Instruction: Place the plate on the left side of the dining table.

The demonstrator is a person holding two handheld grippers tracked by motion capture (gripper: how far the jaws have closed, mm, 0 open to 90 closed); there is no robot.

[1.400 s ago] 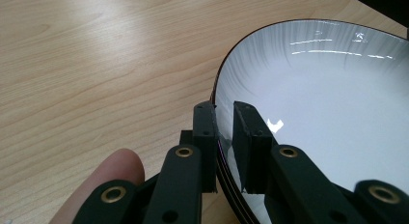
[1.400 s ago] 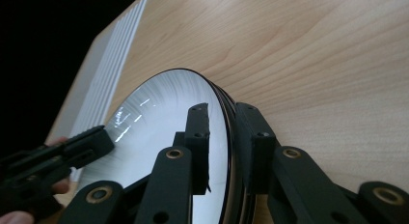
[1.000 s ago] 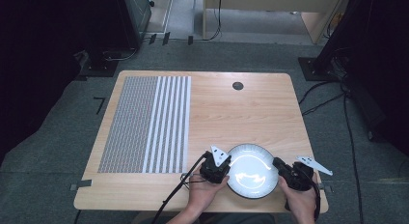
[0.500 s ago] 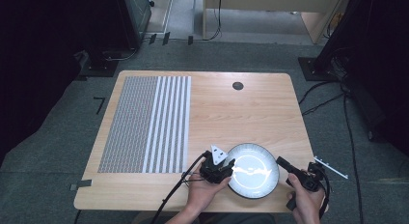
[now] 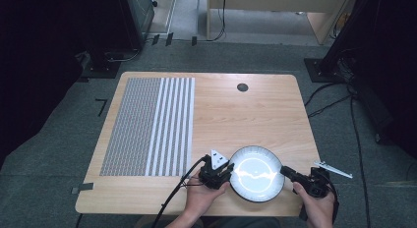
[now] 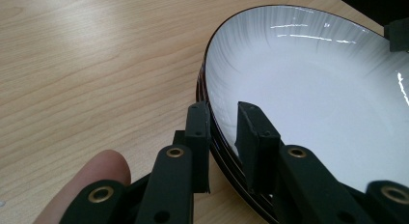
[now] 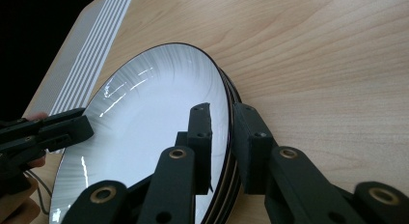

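The plate (image 5: pixel 256 173) sits at the near edge of the table (image 5: pixel 255 110), towards the right-hand corner, white and glossy inside with a dark rim. In both gripper views several dark rims show one under another, so it looks like the top one of a small stack.

The left gripper (image 6: pixel 223 137) is at the plate's left edge, one jaw outside the rim and one over the white inner face. A narrow gap shows between jaws and rim, so I judge it straddling rather than clamped; a fingertip (image 6: pixel 96 173) rests beside it on the table. The right gripper (image 7: pixel 223 137) mirrors this at the opposite edge, jaws narrowly apart around the rim, not visibly pinching either. From the high view both hands come in from the near side, and the left gripper (image 5: pixel 216 170) and right gripper (image 5: pixel 290 175) flank the plate.

Further off, the striped mat (image 5: pixel 147 126) covers the left part of the table and a small dark round fitting (image 5: pixel 242 87) sits near the far edge, both well apart from the plate.

If the aim is to lift with both grippers, I would want each pair of jaws seated on the same rim, the top one alone, before closing. Closing evenly on both sides and raising level should keep the glazed surface from slipping and the lower plates from being dragged along.
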